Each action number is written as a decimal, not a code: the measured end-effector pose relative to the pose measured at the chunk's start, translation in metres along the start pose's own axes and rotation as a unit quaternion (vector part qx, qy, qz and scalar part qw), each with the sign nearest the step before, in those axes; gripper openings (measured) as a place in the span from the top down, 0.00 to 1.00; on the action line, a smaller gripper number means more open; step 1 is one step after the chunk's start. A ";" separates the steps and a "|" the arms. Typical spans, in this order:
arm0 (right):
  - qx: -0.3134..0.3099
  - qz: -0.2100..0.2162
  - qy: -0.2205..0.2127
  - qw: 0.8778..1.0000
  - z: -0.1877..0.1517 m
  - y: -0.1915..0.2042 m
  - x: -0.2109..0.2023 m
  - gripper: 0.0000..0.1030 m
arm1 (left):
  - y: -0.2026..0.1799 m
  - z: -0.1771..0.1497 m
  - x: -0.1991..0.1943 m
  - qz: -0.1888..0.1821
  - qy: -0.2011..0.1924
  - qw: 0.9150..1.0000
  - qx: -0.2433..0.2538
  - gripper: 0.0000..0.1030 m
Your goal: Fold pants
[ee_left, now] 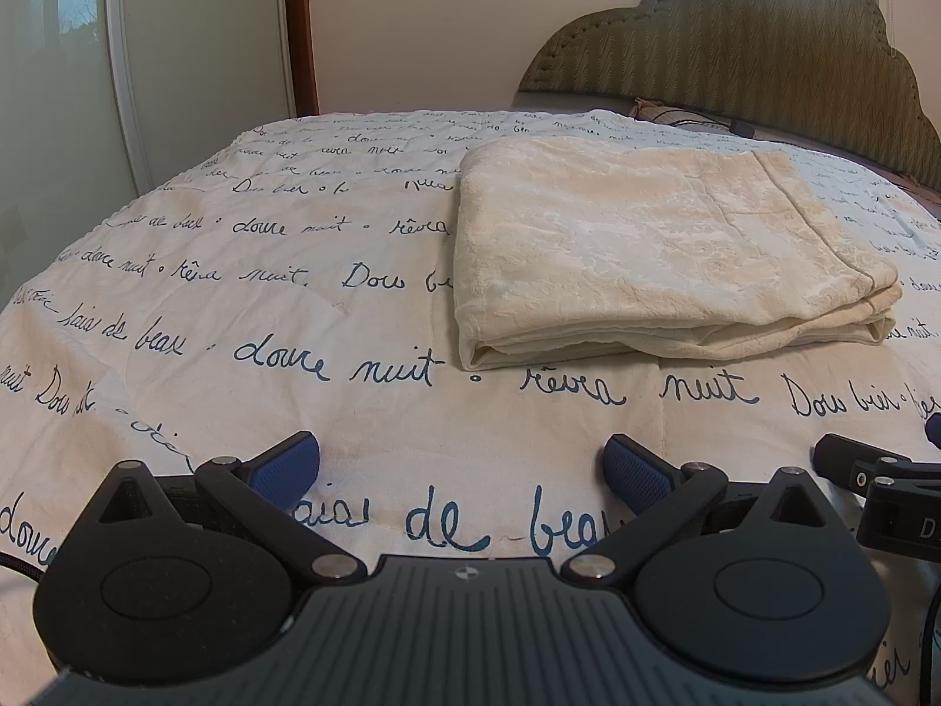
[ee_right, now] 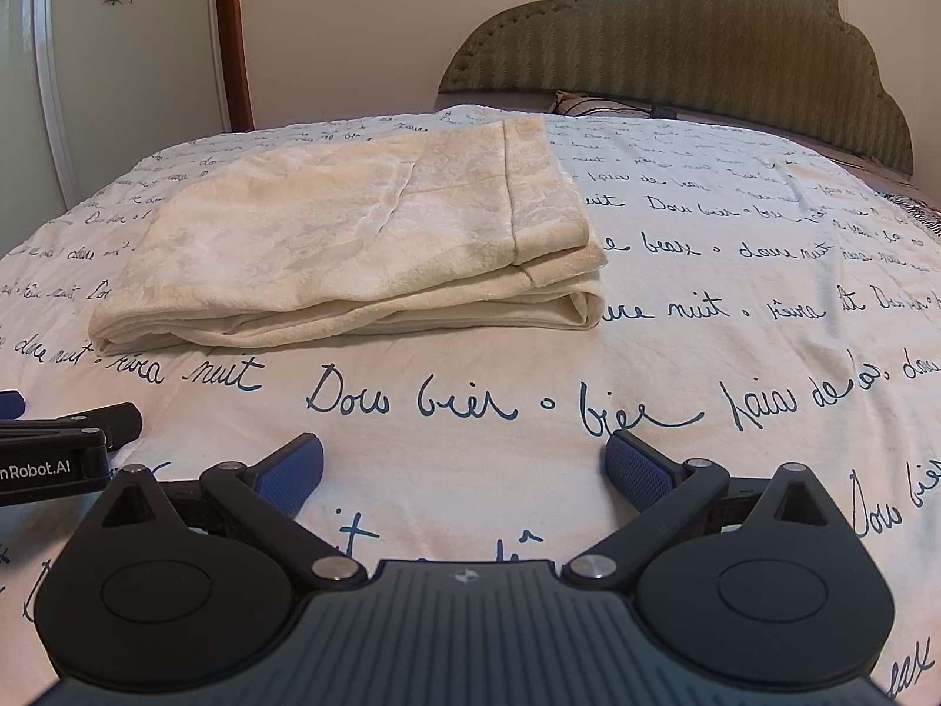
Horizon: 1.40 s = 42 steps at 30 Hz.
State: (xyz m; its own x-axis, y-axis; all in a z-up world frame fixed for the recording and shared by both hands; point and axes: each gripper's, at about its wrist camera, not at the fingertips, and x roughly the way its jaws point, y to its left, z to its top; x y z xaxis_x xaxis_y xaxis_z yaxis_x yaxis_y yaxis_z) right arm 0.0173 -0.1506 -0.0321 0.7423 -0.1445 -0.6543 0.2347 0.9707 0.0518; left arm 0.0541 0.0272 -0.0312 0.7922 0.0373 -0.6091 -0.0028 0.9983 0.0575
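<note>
Cream textured pants lie folded into a flat rectangular stack on the bed, right of centre in the left wrist view. In the right wrist view the same pants lie left of centre. My left gripper hovers low over the bedspread, short of the pants, open with nothing between its blue pads. My right gripper is open too, equally short of the stack and empty. Each gripper shows at the edge of the other's view, the right one and the left one.
The white bedspread carries dark blue handwriting and covers the whole bed. A green padded headboard stands at the far end, with a pillow below it. A frosted sliding door is on the left.
</note>
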 end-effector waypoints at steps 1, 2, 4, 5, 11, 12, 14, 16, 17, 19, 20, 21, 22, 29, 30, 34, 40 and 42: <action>0.000 0.001 0.000 1.000 0.000 0.000 0.000 0.00 | 0.000 0.000 0.000 0.000 0.000 1.000 0.000 0.00; 0.000 0.002 -0.001 1.000 0.000 0.000 0.000 0.00 | 0.000 0.000 0.000 0.000 0.000 1.000 0.000 0.00; 0.001 0.004 -0.001 1.000 0.000 0.000 0.000 0.00 | 0.000 0.000 0.000 0.000 0.000 1.000 0.000 0.00; 0.001 0.004 -0.001 1.000 0.000 0.000 0.000 0.00 | 0.000 0.000 0.000 0.000 0.000 1.000 0.000 0.00; -0.001 0.007 -0.002 1.000 0.000 0.000 0.000 0.00 | 0.000 0.000 0.000 0.000 0.000 1.000 0.000 0.00; -0.002 0.006 -0.002 1.000 0.000 0.000 0.000 0.00 | 0.000 0.000 0.000 0.000 0.000 1.000 0.000 0.00; -0.003 0.006 -0.002 1.000 0.000 0.000 0.000 0.00 | 0.000 0.000 0.000 0.000 0.000 1.000 0.000 0.00; -0.003 0.007 -0.002 1.000 0.000 0.000 0.000 0.00 | 0.000 0.000 0.000 0.000 0.000 1.000 0.000 0.00; -0.002 0.007 -0.002 1.000 0.000 0.000 0.000 0.00 | 0.000 0.000 0.000 0.000 0.000 1.000 0.000 0.00; -0.002 0.007 -0.002 1.000 0.000 0.000 0.000 0.00 | 0.000 0.000 0.000 0.000 0.000 1.000 0.000 0.00; -0.003 0.006 -0.002 1.000 0.000 0.000 0.000 0.00 | 0.000 0.000 0.000 0.000 0.000 1.000 0.000 0.00; -0.002 0.007 -0.002 1.000 0.000 0.000 0.000 0.00 | 0.000 0.000 0.000 0.000 0.000 1.000 0.000 0.00; -0.002 0.007 -0.002 1.000 0.000 0.000 0.000 0.00 | 0.000 0.000 0.000 0.000 0.000 1.000 0.000 0.00; -0.003 0.007 -0.002 1.000 0.000 -0.001 -0.001 0.00 | 0.000 0.000 0.000 0.000 0.000 1.000 0.000 0.00; -0.002 0.007 -0.002 1.000 0.000 0.000 -0.001 0.00 | 0.000 0.000 0.000 0.000 0.000 1.000 0.000 0.00; -0.002 0.007 -0.002 1.000 0.000 -0.001 -0.001 0.00 | 0.000 0.000 0.000 0.000 0.000 1.000 0.000 0.00; -0.002 0.007 -0.002 1.000 0.000 -0.001 -0.001 0.00 | 0.000 0.000 0.000 -0.001 0.000 1.000 -0.001 0.00; -0.002 0.007 -0.002 1.000 0.000 -0.001 -0.001 0.00 | 0.000 0.000 0.000 0.000 0.000 1.000 0.000 0.00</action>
State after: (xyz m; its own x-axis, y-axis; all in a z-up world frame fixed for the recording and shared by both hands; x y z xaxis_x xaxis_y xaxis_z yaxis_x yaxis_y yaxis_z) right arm 0.0165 -0.1511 -0.0320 0.7482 -0.1323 -0.6501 0.2217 0.9735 0.0570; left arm 0.0539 0.0267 -0.0313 0.7921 0.0369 -0.6093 -0.0031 0.9984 0.0565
